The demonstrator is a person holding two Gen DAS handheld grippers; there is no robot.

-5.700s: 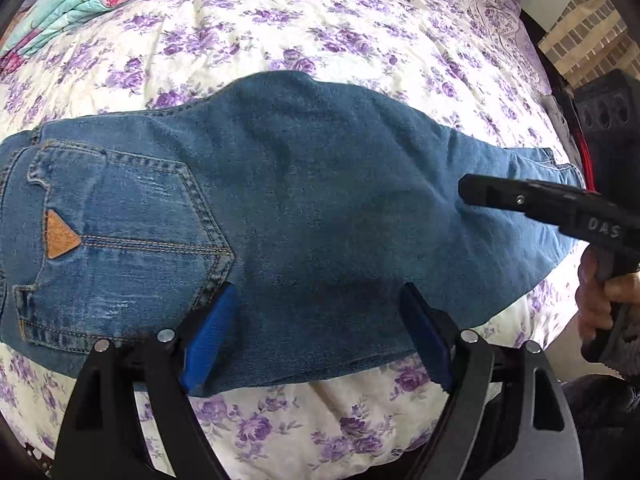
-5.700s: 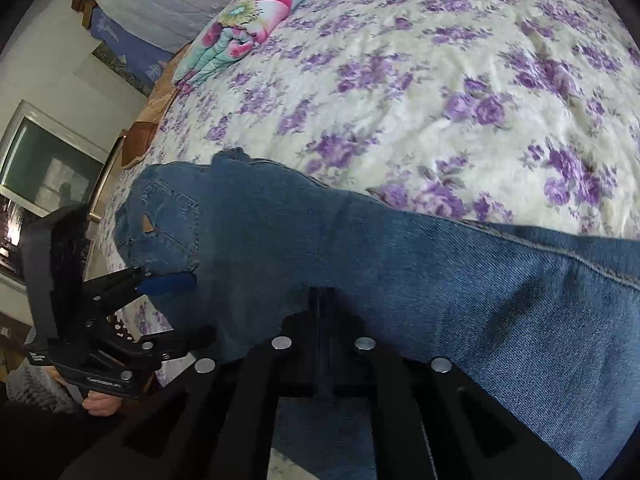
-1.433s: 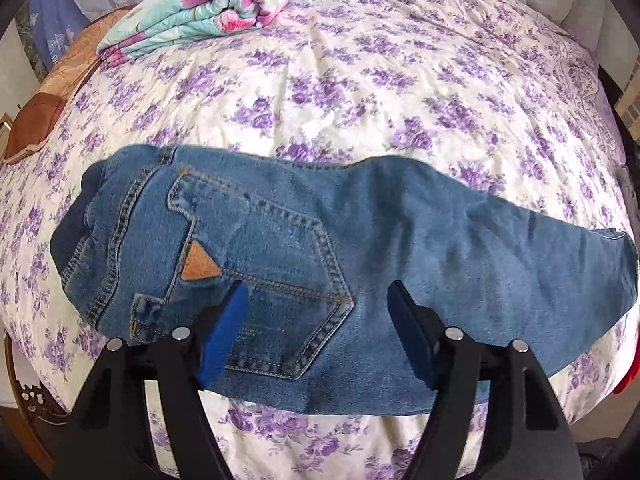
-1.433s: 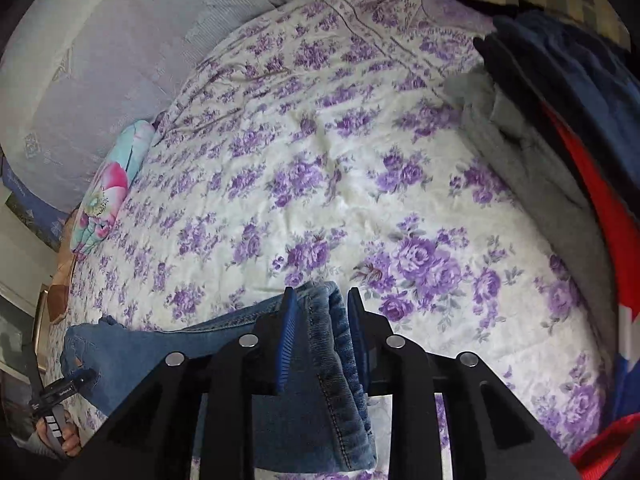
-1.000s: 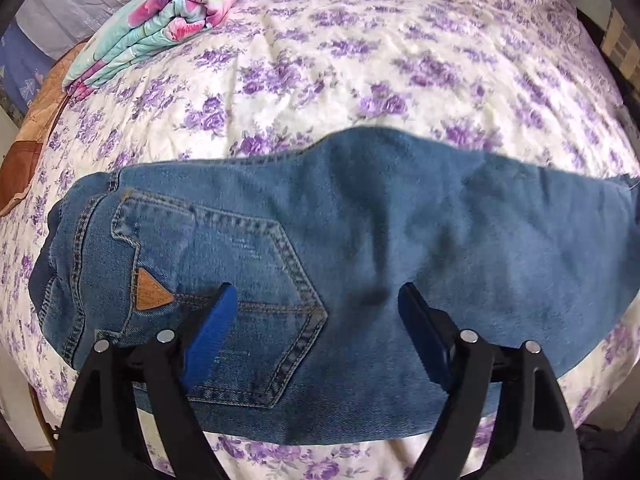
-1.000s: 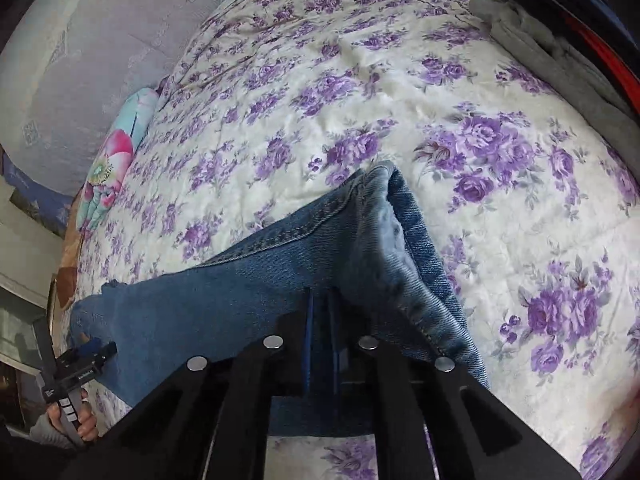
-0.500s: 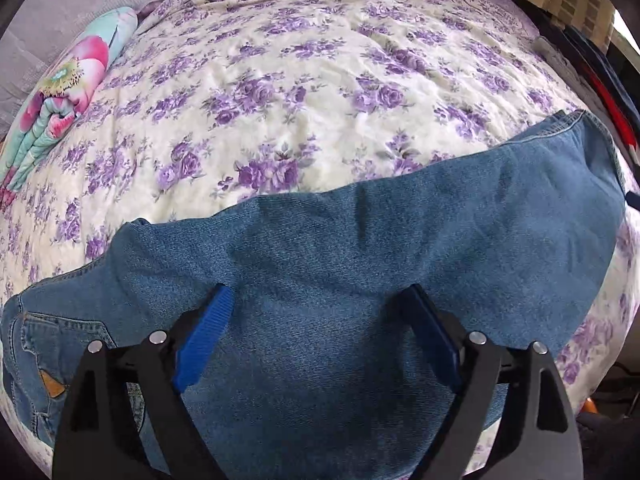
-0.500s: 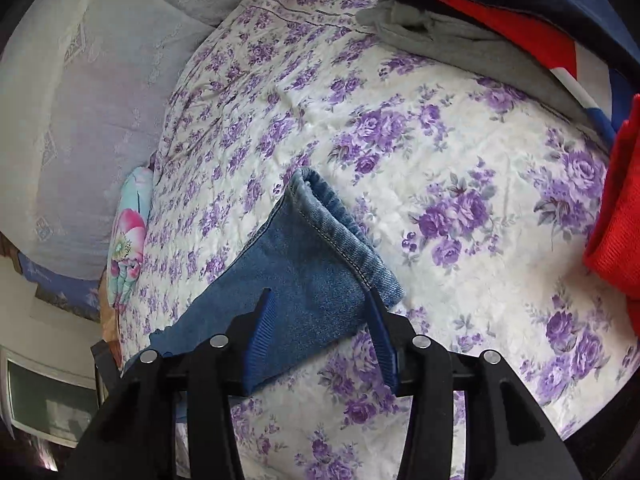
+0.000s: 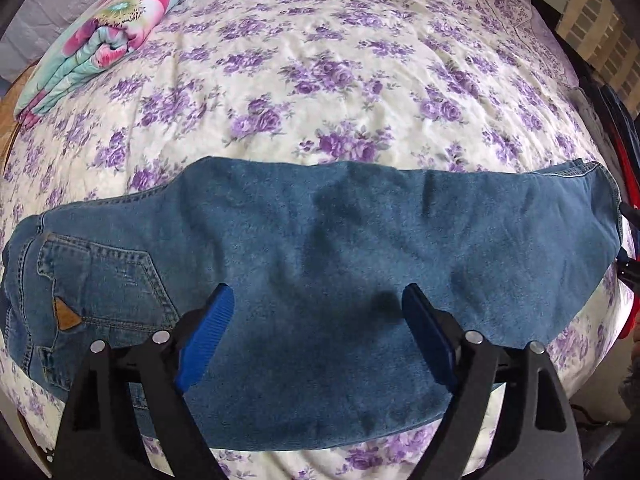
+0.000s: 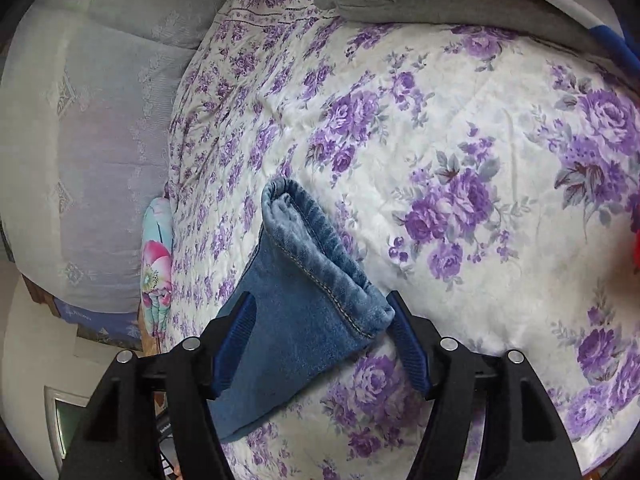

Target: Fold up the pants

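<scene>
Right claw (image 10: 320, 344) opening, released, pants (image 10: 304, 312) hem lying between its pads (untouched); left claw (image 9: 316, 332) spread wide above the denim.

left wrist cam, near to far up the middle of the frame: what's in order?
left gripper → jeans lying flat across the bed → floral bedspread. The folded flowered blanket lies off at the far left.

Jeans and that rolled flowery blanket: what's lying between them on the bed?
Nothing but the purple-flowered bedspread. The left wrist view shows that stretch bare between the jeans and the blanket.
</scene>
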